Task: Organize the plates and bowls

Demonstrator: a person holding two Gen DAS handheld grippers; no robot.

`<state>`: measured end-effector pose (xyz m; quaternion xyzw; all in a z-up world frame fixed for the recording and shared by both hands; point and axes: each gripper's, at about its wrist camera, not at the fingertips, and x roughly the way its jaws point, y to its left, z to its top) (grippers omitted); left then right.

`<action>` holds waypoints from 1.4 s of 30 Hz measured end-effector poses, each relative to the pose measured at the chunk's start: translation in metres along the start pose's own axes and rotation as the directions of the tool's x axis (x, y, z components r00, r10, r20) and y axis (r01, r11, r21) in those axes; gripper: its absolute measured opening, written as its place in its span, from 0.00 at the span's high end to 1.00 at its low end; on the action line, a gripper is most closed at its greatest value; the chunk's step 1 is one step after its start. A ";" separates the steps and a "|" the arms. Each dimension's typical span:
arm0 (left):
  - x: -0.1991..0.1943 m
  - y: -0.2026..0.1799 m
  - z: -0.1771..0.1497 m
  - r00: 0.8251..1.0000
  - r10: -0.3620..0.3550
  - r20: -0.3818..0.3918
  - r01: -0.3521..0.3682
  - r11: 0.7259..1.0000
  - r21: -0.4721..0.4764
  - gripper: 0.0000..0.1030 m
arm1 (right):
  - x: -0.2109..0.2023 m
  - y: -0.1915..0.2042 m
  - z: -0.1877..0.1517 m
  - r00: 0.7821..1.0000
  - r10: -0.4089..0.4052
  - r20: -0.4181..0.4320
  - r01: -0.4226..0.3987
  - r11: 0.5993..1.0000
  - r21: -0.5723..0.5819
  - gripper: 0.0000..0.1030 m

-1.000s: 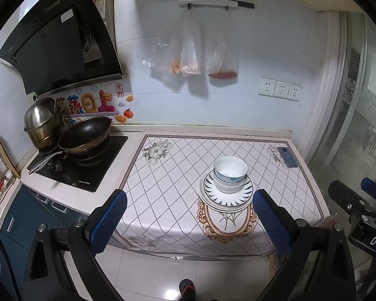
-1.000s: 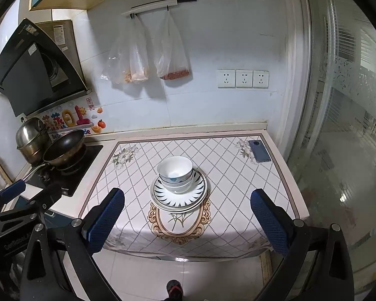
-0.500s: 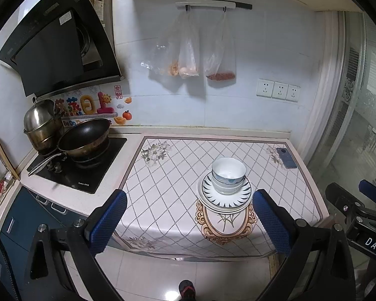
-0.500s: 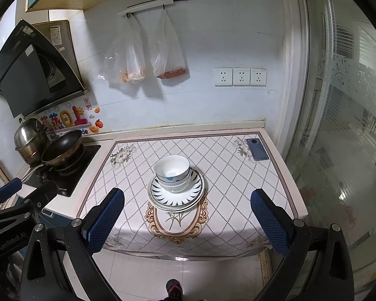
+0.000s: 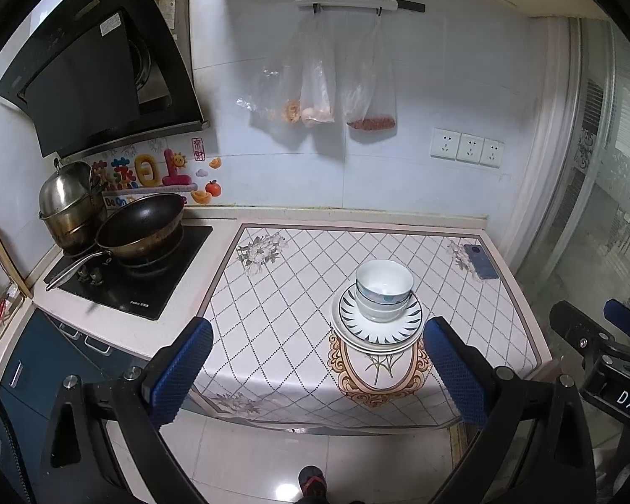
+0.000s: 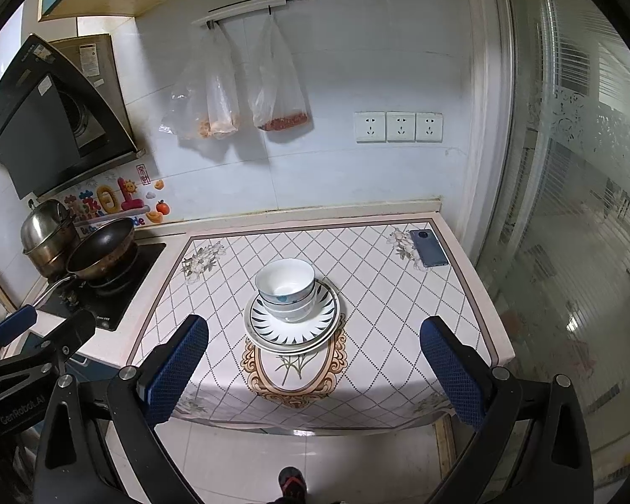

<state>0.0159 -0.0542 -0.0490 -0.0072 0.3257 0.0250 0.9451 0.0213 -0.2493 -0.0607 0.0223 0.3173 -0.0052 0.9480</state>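
Note:
Two nested white bowls [image 5: 383,295] [image 6: 287,289] with blue marks sit on stacked plates [image 5: 406,325] [image 6: 320,322], the top one with dark leaf marks. The stack stands near the middle front of the patterned tablecloth [image 5: 294,294] [image 6: 382,290]. My left gripper [image 5: 319,371] is open, held back from the table's front edge above the floor. My right gripper [image 6: 315,371] is open too, equally far back. Neither holds anything. Each gripper shows at the other view's edge.
A phone [image 5: 481,261] [image 6: 429,247] lies at the table's far right corner. A black pan [image 5: 140,227] and a steel pot [image 5: 69,206] sit on the hob at left. Plastic bags [image 6: 248,96] hang on the wall. A glass door [image 6: 575,210] stands right.
Both views have drifted slightly back and down from the table; the stack sits a little lower and smaller in frame. The dishes have not moved and both grippers stay open.

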 end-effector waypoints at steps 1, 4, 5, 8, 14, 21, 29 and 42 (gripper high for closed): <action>0.001 0.001 0.000 1.000 -0.001 0.000 0.001 1.000 0.000 0.00 | 0.000 0.000 0.000 1.000 0.001 0.000 -0.001 1.000 0.000 0.00; 0.000 0.001 -0.001 1.000 -0.003 -0.003 0.003 1.000 -0.001 0.00 | 0.001 -0.001 0.001 1.000 -0.001 0.001 0.001 1.000 -0.001 0.00; 0.000 0.002 -0.001 1.000 -0.004 -0.004 0.004 1.000 -0.001 0.00 | 0.000 -0.001 0.000 1.000 -0.001 0.000 0.001 1.000 0.001 0.00; 0.000 0.002 -0.001 1.000 -0.004 -0.004 0.004 1.000 -0.001 0.00 | 0.000 0.000 0.000 1.000 -0.006 0.001 0.006 1.000 0.002 0.00; 0.001 0.002 -0.001 1.000 -0.007 -0.002 0.007 1.000 -0.003 0.00 | 0.000 0.001 0.000 1.000 -0.008 0.002 0.008 1.000 0.005 0.00; 0.003 0.002 0.000 1.000 -0.005 -0.002 0.005 1.000 -0.003 0.00 | 0.000 0.001 0.000 1.000 -0.011 0.001 0.011 1.000 0.004 0.00; 0.001 0.001 -0.002 1.000 0.000 -0.001 0.000 1.000 -0.007 0.00 | 0.001 0.002 -0.001 1.000 -0.019 -0.006 0.019 1.000 0.002 0.00; 0.001 0.004 -0.003 1.000 0.003 0.007 -0.003 1.000 -0.009 0.00 | 0.000 0.007 -0.003 1.000 -0.024 -0.007 0.024 1.000 -0.012 0.00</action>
